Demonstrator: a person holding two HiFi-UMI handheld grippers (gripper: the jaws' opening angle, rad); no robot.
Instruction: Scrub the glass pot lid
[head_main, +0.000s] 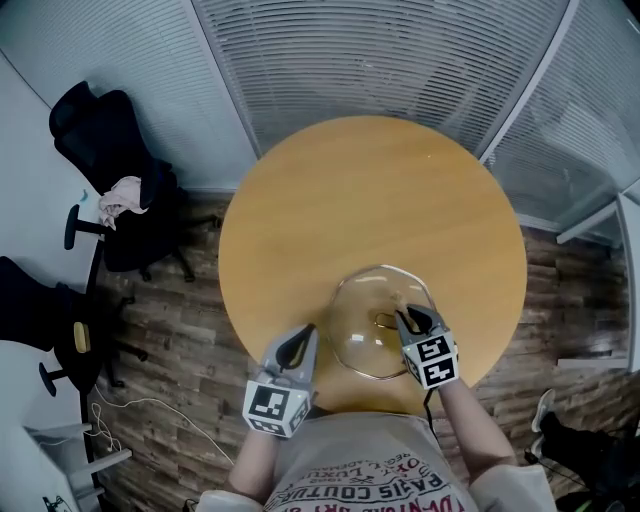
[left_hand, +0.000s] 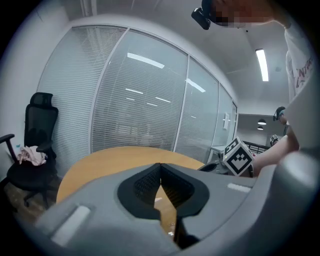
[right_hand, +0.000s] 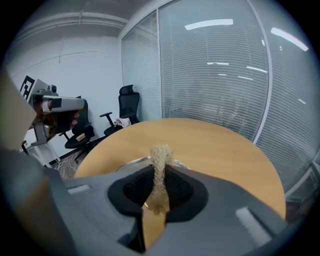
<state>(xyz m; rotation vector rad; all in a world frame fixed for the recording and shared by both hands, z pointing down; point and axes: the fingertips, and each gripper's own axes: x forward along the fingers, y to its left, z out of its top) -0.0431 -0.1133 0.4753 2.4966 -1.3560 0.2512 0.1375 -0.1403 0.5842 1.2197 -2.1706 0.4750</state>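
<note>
A clear glass pot lid (head_main: 358, 305) with a metal rim lies on the round wooden table (head_main: 370, 190), near its front edge. My right gripper (head_main: 413, 318) hovers over the lid's right side, shut on a beige fibrous scrubber (right_hand: 160, 167) that sticks up between the jaws. Just beyond the jaws in the right gripper view, the lid's rim (right_hand: 132, 161) shows. My left gripper (head_main: 300, 342) is at the table's front edge, left of the lid and apart from it. Its jaws (left_hand: 160, 167) meet with nothing between them.
Black office chairs (head_main: 115, 165) stand left of the table, one with a cloth (head_main: 120, 197) on its seat. Glass walls with blinds (head_main: 380, 60) close off the far side. A white cable (head_main: 130, 405) lies on the wood floor at lower left.
</note>
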